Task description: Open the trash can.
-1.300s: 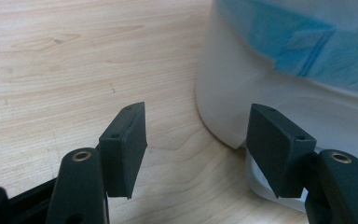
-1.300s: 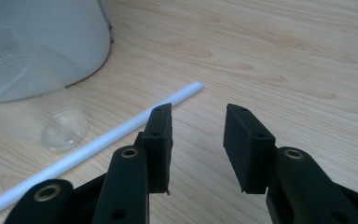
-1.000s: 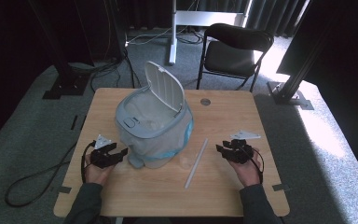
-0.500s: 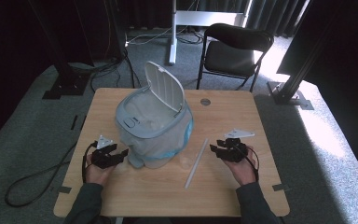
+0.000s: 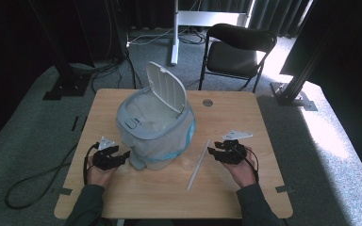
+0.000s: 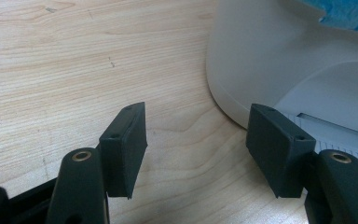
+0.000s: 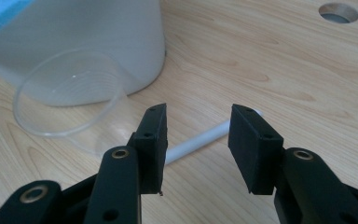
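A grey-white waste bin [image 5: 155, 127] with its lid up and a pale blue liner stands mid-table. A thin white rod [image 5: 198, 165] lies on the wood to its right, beside a clear plastic cup [image 5: 186, 162]. My left gripper [image 5: 125, 155] rests open at the bin's left base, jaws pointing right. In the left gripper view the open left gripper [image 6: 196, 135] has bare wood between its jaws and the bin wall [image 6: 284, 51] just ahead. My right gripper [image 5: 210, 152] is open, pointing left. Seen from it, the right gripper [image 7: 198, 135] faces the rod [image 7: 193, 143], the cup [image 7: 70, 98] and the bin [image 7: 98, 37].
The wooden table [image 5: 136, 197] has a round cable hole [image 5: 208, 102] at its back edge, also in the right gripper view as the hole [image 7: 338, 12]. A black chair [image 5: 238, 47] and a white stand stand behind the table. Cables trail on the floor at left.
My right gripper has edged left, closer to the white rod. The left gripper, bin, cup and rod have not moved.
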`<action>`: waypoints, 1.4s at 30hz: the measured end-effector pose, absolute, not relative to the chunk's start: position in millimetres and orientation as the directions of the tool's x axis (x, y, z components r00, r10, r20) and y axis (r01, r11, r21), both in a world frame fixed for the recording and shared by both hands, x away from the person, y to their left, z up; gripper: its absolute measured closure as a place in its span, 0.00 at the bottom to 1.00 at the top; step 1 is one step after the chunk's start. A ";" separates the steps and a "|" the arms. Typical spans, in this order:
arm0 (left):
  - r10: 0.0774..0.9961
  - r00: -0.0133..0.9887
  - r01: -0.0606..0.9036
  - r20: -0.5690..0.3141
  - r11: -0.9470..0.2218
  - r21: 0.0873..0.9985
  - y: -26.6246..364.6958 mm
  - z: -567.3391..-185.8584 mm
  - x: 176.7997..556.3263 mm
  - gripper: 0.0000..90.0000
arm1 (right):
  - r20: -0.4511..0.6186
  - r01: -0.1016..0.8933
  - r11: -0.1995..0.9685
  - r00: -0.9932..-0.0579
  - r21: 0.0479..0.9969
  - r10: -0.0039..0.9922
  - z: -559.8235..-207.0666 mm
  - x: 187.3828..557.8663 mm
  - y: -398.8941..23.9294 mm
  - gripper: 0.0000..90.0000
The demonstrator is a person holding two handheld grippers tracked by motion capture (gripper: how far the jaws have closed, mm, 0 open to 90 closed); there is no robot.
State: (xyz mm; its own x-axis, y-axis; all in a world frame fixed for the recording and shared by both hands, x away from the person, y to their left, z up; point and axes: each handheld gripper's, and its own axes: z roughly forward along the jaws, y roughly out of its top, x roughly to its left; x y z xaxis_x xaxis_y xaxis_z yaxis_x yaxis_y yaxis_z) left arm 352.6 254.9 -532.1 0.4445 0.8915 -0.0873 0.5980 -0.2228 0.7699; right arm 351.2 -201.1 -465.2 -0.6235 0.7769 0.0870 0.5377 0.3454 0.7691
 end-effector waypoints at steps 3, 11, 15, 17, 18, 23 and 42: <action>0.890 0.447 0.601 -0.090 -0.224 0.767 255.0 -532.5 352.9 0.43 | 0.095 0.534 0.347 -0.634 0.771 0.767 -462.5 352.1 -197.9 0.63; 0.887 0.453 0.596 -0.094 -0.223 0.771 255.0 -532.1 352.7 0.43 | 0.094 0.514 0.364 -0.667 0.777 0.739 -455.7 355.3 -184.9 0.63; 0.887 0.451 0.600 -0.093 -0.225 0.768 255.2 -532.4 352.7 0.43 | 0.093 0.505 0.380 -0.686 0.775 0.722 -454.5 355.6 -179.7 0.63; 0.888 0.451 0.600 -0.091 -0.227 0.767 255.5 -532.3 352.9 0.43 | 0.096 0.502 0.379 -0.690 0.777 0.717 -453.5 355.4 -178.4 0.63; 0.888 0.450 0.601 -0.092 -0.225 0.767 255.6 -532.4 352.9 0.43 | 0.095 0.501 0.380 -0.691 0.777 0.717 -452.8 355.3 -177.6 0.63; 0.889 0.448 0.599 -0.092 -0.223 0.769 256.4 -532.3 353.1 0.42 | 0.116 0.502 0.373 -0.703 0.780 0.702 -451.5 354.9 -175.9 0.63; 0.885 0.458 0.597 -0.086 -0.235 0.767 254.2 -533.0 353.6 0.42 | 0.143 0.515 0.403 -0.732 0.757 0.666 -460.8 356.2 -168.0 0.63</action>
